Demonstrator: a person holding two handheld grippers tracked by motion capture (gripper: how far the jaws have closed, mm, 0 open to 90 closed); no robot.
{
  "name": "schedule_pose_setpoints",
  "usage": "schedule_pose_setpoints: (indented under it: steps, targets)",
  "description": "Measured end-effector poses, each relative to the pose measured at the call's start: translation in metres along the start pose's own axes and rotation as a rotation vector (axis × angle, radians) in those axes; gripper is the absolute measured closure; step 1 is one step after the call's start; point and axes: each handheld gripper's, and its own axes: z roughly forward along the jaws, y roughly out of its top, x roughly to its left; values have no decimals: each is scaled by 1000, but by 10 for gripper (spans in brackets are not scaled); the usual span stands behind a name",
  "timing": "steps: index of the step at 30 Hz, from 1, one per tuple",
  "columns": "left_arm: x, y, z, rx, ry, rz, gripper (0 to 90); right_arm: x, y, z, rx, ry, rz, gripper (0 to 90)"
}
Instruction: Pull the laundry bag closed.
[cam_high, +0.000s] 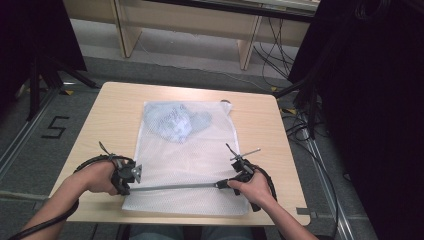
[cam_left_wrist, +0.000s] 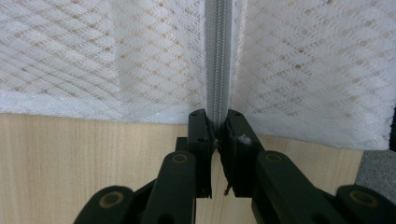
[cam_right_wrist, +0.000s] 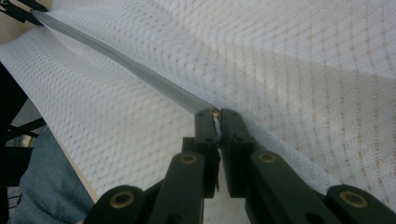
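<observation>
Left gripper view puts us right at the left gripper (cam_left_wrist: 217, 122), whose two black jaws are pinched tight on the end of the grey zipper (cam_left_wrist: 218, 51); the zipper runs straight away from the jaws up the middle of the white mesh laundry bag (cam_left_wrist: 116, 56). Below the bag's edge we see the pale wooden table (cam_left_wrist: 70, 158).

In the right gripper view, the right gripper (cam_right_wrist: 217, 114) has its jaws pressed together on the other end of the same zipper, where a small brass-coloured piece, apparently the slider, sits between the tips. From there the zipper stretches diagonally toward the upper left corner across the mesh. At the lower left of that view we see blue denim (cam_right_wrist: 46, 186) on the person's leg.

From the high view, we see the left hand (cam_high: 102, 177) and right hand (cam_high: 250, 186) holding the grippers near the front edge of the table, with the zipper drawn taut and straight between them across the near part of the bag. The bag lies flat in the middle of the table. Inside it, toward the far end, rests a crumpled light blue garment (cam_high: 175, 122). Beyond the table stands a wooden bench (cam_high: 190, 22), and black cables (cam_high: 300, 130) trail on the grey floor to the right.
</observation>
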Motion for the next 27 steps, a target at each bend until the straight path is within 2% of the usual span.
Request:
schedule_pose_setpoints:
  steps: [7, 8, 14, 16, 17, 19, 24, 27]
  targets:
    - [0, 0, 0, 1, 2, 3, 818, -7, -4, -8, -13, -12, 11, 870]
    - [0, 0, 0, 1, 3, 5, 819, -7, -5, -9, -6, -13, 25, 870]
    - [0, 1, 0, 5, 5, 11, 819, -14, -10, -15, -12, -15, 15, 870]
    - [0, 1, 0, 4, 8, 12, 819, -16, -11, -17, -6, -25, 38, 870]
    - [0, 1, 0, 3, 8, 12, 819, -18, -12, -17, -11, -24, 20, 870]
    - [0, 1, 0, 2, 8, 11, 819, -20, -13, -20, -5, -27, 45, 870]
    - [0, 1, 0, 5, 5, 10, 819, -29, -19, -28, -21, -25, 52, 870]
    - [0, 1, 0, 5, 4, 10, 819, -32, -23, -29, -25, -41, 80, 870]
